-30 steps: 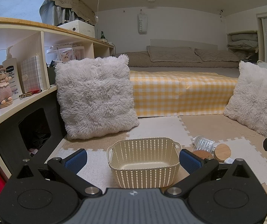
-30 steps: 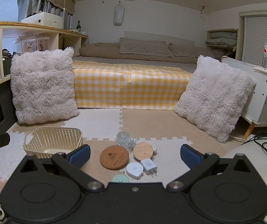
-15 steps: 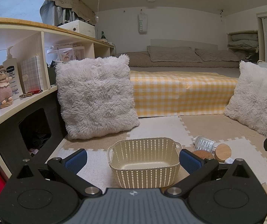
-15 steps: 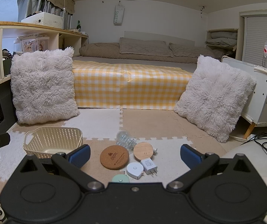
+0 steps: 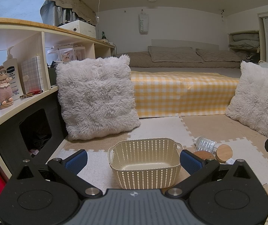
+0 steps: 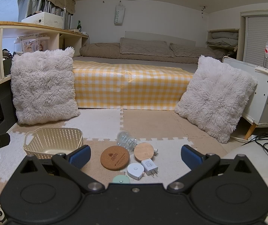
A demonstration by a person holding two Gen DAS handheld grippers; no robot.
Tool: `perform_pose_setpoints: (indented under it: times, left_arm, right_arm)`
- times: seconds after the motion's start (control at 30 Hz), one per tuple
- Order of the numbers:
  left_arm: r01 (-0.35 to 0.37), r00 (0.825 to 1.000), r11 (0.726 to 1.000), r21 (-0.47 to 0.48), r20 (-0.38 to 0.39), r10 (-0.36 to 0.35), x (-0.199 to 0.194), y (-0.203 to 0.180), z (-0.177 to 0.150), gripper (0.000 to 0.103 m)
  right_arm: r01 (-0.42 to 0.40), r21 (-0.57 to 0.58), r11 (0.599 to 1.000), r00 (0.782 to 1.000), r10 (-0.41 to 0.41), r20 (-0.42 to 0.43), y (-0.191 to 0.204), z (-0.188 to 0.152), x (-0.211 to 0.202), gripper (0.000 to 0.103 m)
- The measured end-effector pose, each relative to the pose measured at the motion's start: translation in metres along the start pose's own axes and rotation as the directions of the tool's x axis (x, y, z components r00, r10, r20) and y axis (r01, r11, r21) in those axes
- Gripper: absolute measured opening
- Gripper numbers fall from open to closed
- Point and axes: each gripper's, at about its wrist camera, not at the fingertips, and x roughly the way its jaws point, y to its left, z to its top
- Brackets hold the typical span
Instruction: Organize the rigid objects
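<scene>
A cream lattice basket (image 5: 145, 161) (image 6: 53, 144) stands empty on the foam floor mat. My left gripper (image 5: 133, 161) is open, its blue pads either side of the basket from the camera's view. To the basket's right lie a cork coaster (image 6: 114, 157), a wooden disc (image 6: 143, 151), a clear ribbed plastic piece (image 6: 126, 140), a white round tape measure (image 6: 135, 170), a white plug charger (image 6: 149, 166) and a mint round object (image 6: 120, 179), half hidden by the gripper body. My right gripper (image 6: 135, 156) is open just short of them, holding nothing.
A fluffy pillow (image 5: 96, 97) leans on the shelf unit (image 5: 21, 86) at left; another pillow (image 6: 214, 101) leans by the white cabinet (image 6: 265, 97) at right. The bed with its yellow checked cover (image 6: 130, 88) closes the back. Black cables (image 6: 265, 144) lie at right.
</scene>
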Motion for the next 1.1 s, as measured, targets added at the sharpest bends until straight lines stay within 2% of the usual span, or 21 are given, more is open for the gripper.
perform_pose_setpoints:
  times: [0.63, 0.87, 1.1]
  left_arm:
    - [0.009, 1.000, 1.000, -0.027, 0.016, -0.009, -0.001, 0.000, 0.010, 0.103]
    - [-0.001, 0.999, 0.998, -0.066, 0.036, 0.003, 0.014, 0.010, 0.035, 0.103]
    - [-0.044, 0.998, 0.997, -0.068, 0.042, 0.046, 0.050, 0.023, 0.067, 0.103]
  right_arm:
    - [-0.018, 0.009, 1.000, 1.000, 0.018, 0.016, -0.001, 0.004, 0.000, 0.103]
    - [-0.071, -0.009, 0.997, 0.997, 0.071, 0.035, -0.004, 0.023, 0.010, 0.103]
    - [-0.108, -0.071, 0.992, 0.991, 0.113, 0.068, -0.010, 0.055, 0.038, 0.103]
